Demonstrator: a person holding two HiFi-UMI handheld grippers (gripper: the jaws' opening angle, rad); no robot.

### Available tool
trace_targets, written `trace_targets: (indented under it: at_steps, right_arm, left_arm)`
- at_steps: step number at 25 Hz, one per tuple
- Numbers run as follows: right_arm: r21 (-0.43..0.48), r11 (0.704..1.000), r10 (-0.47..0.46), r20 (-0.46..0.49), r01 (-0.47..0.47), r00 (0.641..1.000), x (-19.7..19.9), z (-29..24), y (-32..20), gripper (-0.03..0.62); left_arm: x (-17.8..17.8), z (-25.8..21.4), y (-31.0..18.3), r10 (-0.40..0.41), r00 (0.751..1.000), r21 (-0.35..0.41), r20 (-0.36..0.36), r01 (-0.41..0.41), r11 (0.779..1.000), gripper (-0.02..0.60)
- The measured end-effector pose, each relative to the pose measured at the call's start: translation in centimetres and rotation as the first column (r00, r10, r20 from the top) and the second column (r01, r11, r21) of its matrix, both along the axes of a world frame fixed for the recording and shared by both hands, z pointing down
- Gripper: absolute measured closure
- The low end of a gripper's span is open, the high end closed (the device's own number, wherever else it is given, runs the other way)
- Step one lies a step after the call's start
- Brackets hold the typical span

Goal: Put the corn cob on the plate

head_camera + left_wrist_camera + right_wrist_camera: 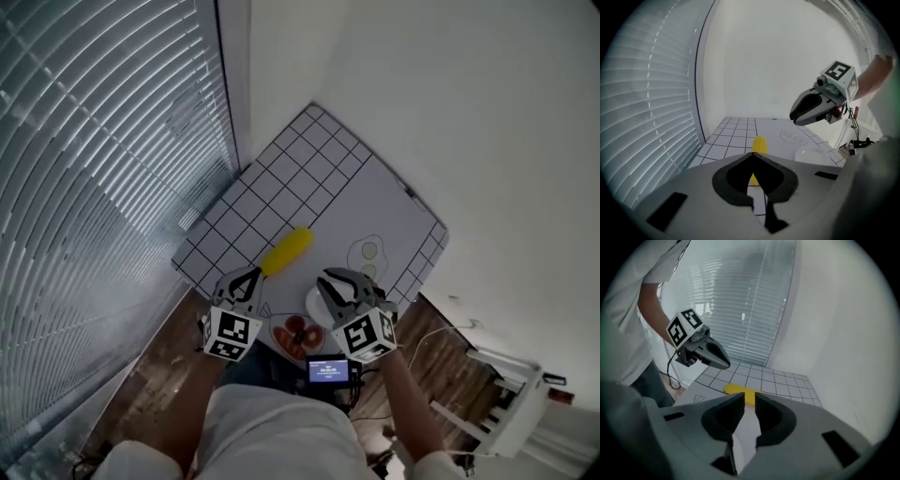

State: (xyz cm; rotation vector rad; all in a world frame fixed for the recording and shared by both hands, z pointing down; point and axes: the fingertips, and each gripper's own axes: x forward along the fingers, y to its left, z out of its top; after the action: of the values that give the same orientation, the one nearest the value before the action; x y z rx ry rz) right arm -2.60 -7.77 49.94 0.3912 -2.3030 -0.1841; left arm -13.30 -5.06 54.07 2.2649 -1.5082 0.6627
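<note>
Right gripper (749,398), jaws slightly parted and empty, hovers near the corn cob (287,251) lying on the grid mat (319,178); it should probably spread wider and straddle the cob's middle before carrying it to the white plate (812,157) beside the cob, while the left gripper (751,157), jaws pressed together, hangs just short of the cob's near end.

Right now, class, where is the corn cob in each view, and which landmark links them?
Head view: corn cob at the centre, lying on the gridded mat.
Left gripper view: corn cob low centre, just beyond the jaws.
Right gripper view: corn cob slightly left of centre, beyond the jaws.
Shared landmark: the gridded mat.
</note>
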Motion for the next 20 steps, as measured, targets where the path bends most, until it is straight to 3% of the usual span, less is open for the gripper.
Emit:
trace_targets:
  at_steps: [4, 9, 17, 20]
  right_arm:
    - [0.009, 0.987, -0.16, -0.108, 0.162, 0.981, -2.4, 1.8, -0.5, 0.506]
    - [-0.037, 0.952, -0.305, -0.226, 0.305, 0.925, -3.9, 4.5, -0.5, 0.417]
    - [-0.095, 0.864, -0.491, -0.368, 0.494, 0.789, -5.3, 8.3, -0.7, 0.33]
    - [-0.096, 0.82, -0.542, -0.444, 0.564, 0.713, -5.7, 9.7, -1.4, 0.306]
  left_arm:
    - [-0.1, 1.4, 0.0, 0.003, 1.0, -0.044, 0.017, -0.002, 0.999, 0.575]
    - [-0.3, 2.7, -0.5, 0.053, 0.997, -0.075, 0.055, -0.049, 0.996, 0.575]
    - [0.2, 4.6, -0.8, 0.221, 0.957, -0.151, 0.186, -0.195, 0.969, 0.575]
    - [0.1, 5.3, -1.3, 0.246, 0.948, -0.187, 0.205, -0.208, 0.96, 0.575]
